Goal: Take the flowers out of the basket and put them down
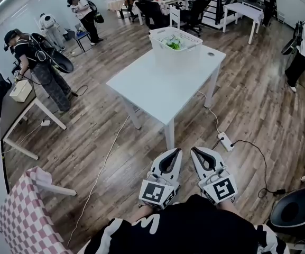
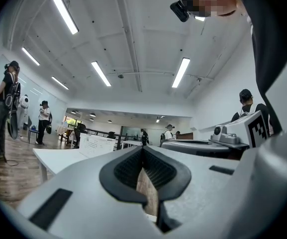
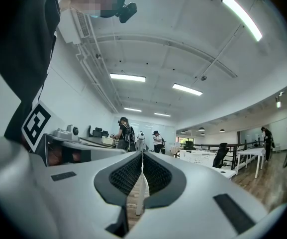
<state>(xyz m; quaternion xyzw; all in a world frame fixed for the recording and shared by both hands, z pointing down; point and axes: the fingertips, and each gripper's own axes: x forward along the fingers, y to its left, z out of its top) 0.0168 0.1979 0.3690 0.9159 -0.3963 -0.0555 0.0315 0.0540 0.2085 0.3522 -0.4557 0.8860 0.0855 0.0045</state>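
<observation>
A white laundry-style basket (image 1: 176, 55) stands at the far end of the white table (image 1: 163, 89), with green flowers (image 1: 173, 44) lying inside it. Both grippers are held low against my body, well short of the table and pointing toward it. My left gripper (image 1: 176, 151) is shut with nothing between its tips, and my right gripper (image 1: 194, 150) beside it is shut and empty too. In the left gripper view the jaws (image 2: 143, 149) meet, and the basket (image 2: 96, 144) shows far off. The right gripper (image 3: 143, 154) also sees the basket (image 3: 198, 157) in the distance.
A power strip (image 1: 224, 141) and its cables lie on the wood floor just past the table's near leg. A checkered cloth (image 1: 22, 216) is at lower left and a black chair (image 1: 295, 208) at lower right. People stand around the room's edges.
</observation>
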